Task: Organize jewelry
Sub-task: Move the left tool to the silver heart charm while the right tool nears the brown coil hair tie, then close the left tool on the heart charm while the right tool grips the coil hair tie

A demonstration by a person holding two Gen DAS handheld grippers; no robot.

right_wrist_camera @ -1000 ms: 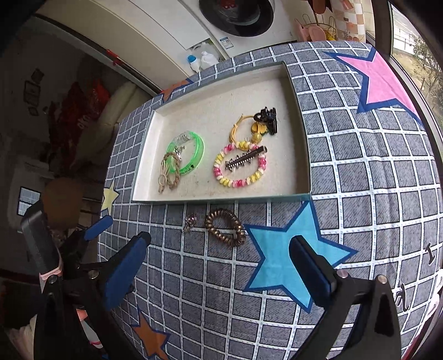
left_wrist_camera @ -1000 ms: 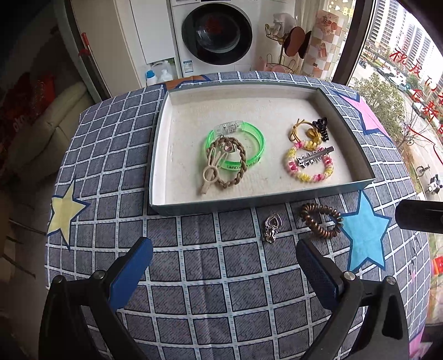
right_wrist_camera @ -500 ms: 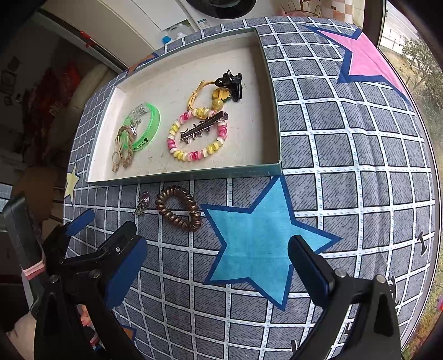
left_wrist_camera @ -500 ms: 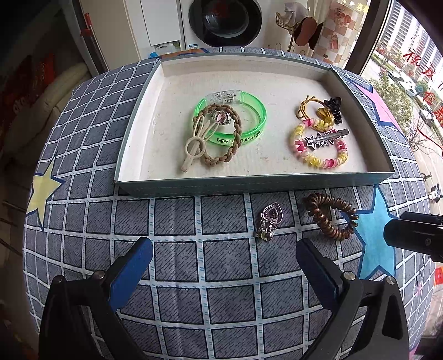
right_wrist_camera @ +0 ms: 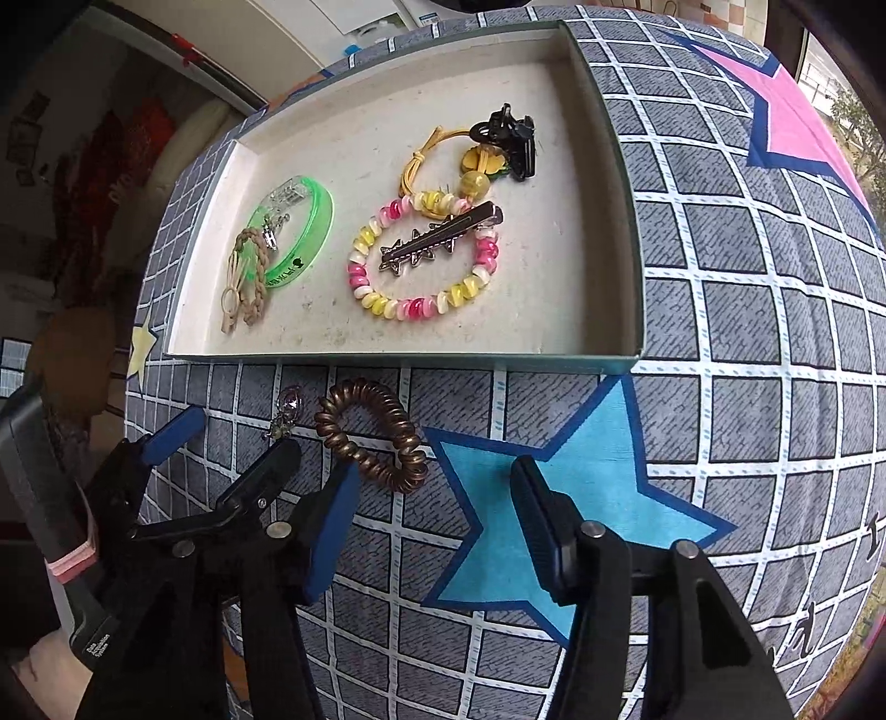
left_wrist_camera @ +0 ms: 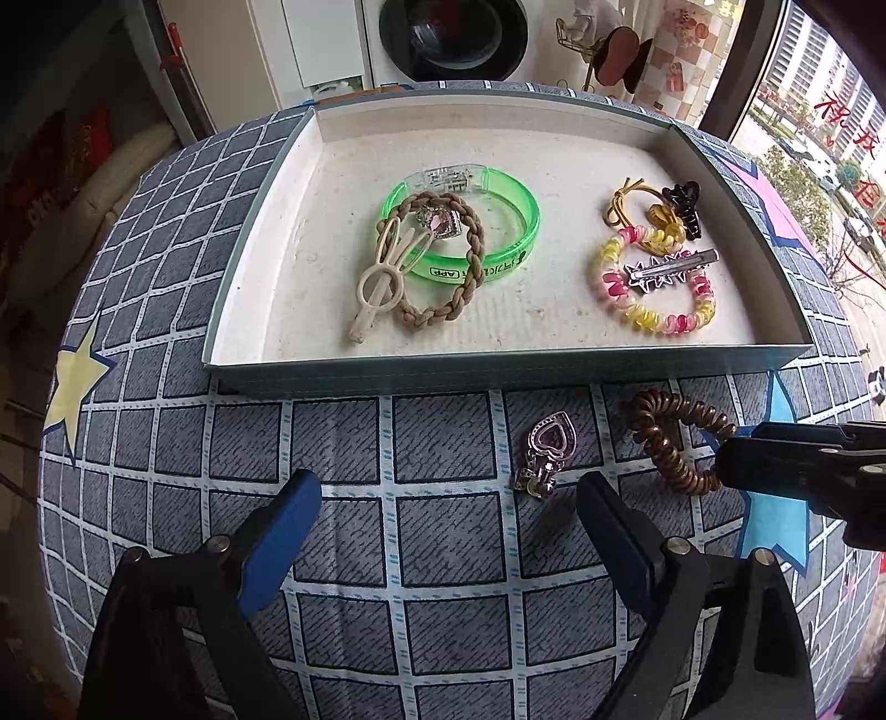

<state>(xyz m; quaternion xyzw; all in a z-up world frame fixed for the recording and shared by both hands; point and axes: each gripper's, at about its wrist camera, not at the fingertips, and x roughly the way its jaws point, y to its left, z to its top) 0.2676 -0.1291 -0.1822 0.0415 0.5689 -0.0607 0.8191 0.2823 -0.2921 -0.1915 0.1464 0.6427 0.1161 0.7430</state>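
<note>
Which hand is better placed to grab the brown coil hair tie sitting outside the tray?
Right. The right tongs are closing beside the brown coil hair tie, one finger almost touching it. The left tongs sit open nearer the heart-shaped clip.

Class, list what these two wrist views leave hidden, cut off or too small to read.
- Brown coil hair tie: in the left wrist view, its right end is hidden behind the right gripper, whose jaws are closing.
- Green bracelet: most of its print is too small to read.
- Washing machine: cut off by the top edge.
</note>
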